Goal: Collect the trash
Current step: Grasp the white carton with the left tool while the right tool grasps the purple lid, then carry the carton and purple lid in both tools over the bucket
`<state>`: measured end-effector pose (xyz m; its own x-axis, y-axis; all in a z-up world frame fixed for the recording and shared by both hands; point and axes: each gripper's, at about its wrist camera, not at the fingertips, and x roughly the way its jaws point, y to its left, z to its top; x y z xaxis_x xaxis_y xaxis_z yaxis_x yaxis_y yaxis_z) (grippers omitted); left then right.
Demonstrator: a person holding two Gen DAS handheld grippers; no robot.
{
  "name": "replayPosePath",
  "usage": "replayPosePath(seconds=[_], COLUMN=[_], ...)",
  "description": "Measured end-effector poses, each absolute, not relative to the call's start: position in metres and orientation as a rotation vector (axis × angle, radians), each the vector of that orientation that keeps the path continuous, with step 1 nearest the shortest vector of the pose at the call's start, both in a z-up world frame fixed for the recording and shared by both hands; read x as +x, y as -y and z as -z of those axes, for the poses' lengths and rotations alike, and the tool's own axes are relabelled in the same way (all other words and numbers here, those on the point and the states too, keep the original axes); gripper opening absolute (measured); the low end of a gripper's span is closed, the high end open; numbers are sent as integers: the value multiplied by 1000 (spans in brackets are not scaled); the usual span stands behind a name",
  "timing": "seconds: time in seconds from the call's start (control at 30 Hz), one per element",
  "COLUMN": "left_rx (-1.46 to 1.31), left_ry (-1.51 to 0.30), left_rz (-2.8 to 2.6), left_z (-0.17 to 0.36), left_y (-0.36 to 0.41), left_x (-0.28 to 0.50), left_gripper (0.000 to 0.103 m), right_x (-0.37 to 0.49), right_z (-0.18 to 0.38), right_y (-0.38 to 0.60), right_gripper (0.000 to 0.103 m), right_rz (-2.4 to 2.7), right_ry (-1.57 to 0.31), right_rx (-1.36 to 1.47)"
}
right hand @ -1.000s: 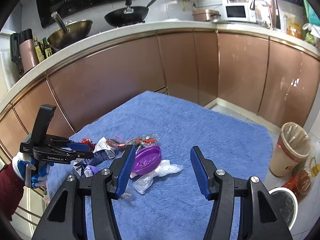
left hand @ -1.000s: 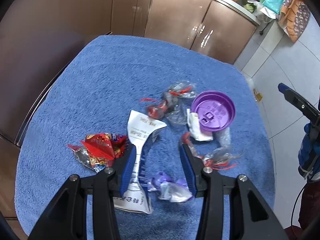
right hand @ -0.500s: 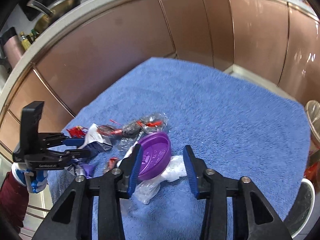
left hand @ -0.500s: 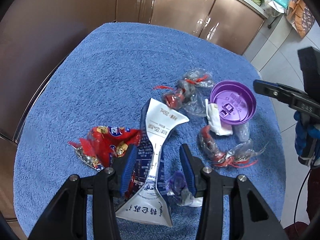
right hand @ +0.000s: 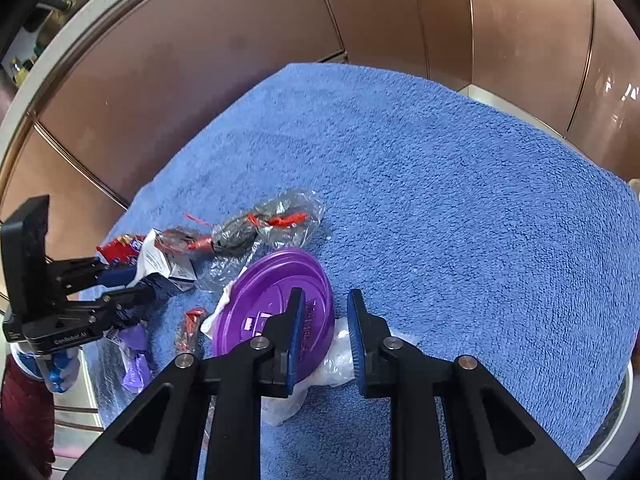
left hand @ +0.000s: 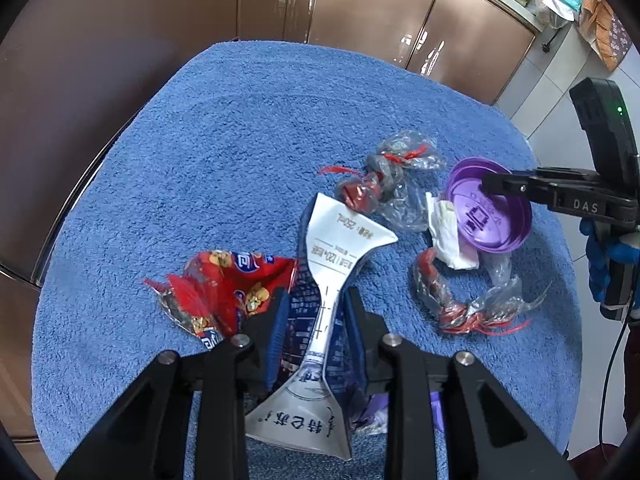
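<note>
Trash lies on a blue towel. My left gripper points down over a flattened blue-and-white carton; its jaws are closing and the pads press the carton's narrow middle. A red snack wrapper lies just left of it. My right gripper is closing astride the rim of a tilted purple lid, one pad over the lid's top and a small gap showing at the other. White crumpled tissue lies under the lid. In the right wrist view, the left gripper sits at the carton.
Clear wrappers with red strips lie beside the lid, and a small purple wrapper near the towel's edge. Brown cabinet doors close in behind. A blue-gloved hand holds the right gripper. Bare towel stretches right.
The left gripper sank over the carton and its jaws narrowed onto it. The right gripper swung down to the purple lid, and its jaws narrowed around the rim.
</note>
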<state>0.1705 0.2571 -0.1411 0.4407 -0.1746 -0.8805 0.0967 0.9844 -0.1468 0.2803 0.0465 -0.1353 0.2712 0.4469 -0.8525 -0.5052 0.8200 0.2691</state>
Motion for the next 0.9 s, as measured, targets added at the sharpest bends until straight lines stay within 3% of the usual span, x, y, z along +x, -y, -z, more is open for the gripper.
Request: replayPosePath(seconds=[0.23, 0.9], left_rx=[-61, -103], left_ry=[-1075, -953], left_rz=[162, 175], left_z=[133, 74], left_y=[-255, -252], left_x=[161, 113], left_gripper=[23, 23], right_x=[274, 223], right_z=[130, 58], right_y=[-44, -9], right_gripper=[6, 6], right_rz=[-642, -639], right_ry=[-1095, -902], right_rx=[-44, 19])
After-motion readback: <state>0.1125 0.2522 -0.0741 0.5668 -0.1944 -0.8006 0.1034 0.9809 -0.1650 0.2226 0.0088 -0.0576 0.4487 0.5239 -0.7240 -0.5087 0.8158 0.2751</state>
